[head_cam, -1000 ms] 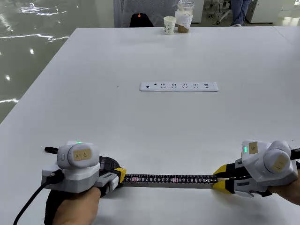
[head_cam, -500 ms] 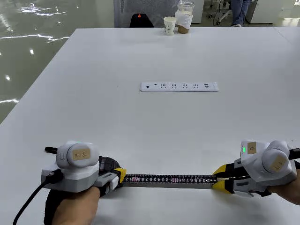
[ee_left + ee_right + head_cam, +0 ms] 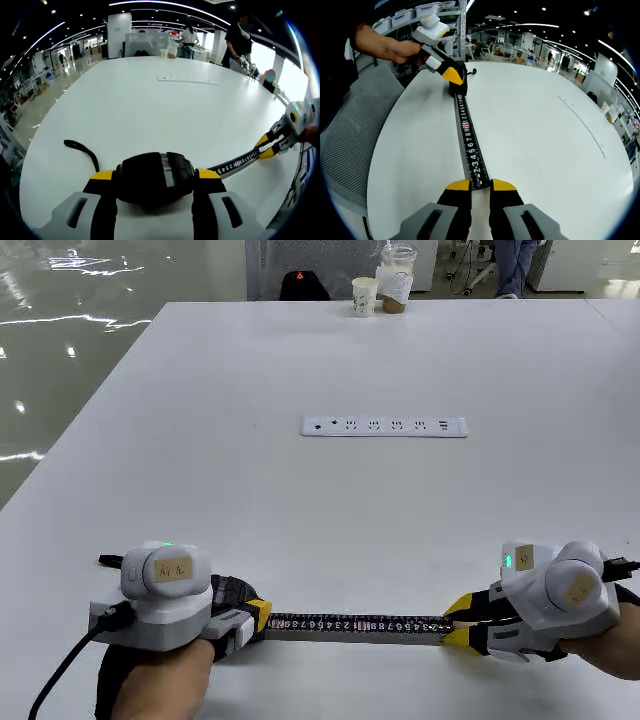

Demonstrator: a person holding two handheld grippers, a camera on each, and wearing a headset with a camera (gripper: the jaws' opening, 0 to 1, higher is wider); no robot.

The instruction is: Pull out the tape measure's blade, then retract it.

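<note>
Tape measure (image 3: 155,181) body clamped in left gripper (image 3: 156,174); blade (image 3: 467,135) lies extended on white table (image 3: 350,510), tip pinched by right gripper (image 3: 475,185).

A wide white table (image 3: 400,510) spreads out before me, with a white power strip (image 3: 384,426) lying mid-table. At the far edge stand a paper cup (image 3: 364,295) and a clear cup (image 3: 397,275), with a dark chair (image 3: 304,285) behind them. On the left, the glossy floor (image 3: 60,340) mirrors the ceiling lights (image 3: 542,25). A grey mesh chair (image 3: 355,130) sits at the near edge, with shelves of bins (image 3: 415,12) beyond it.
</note>
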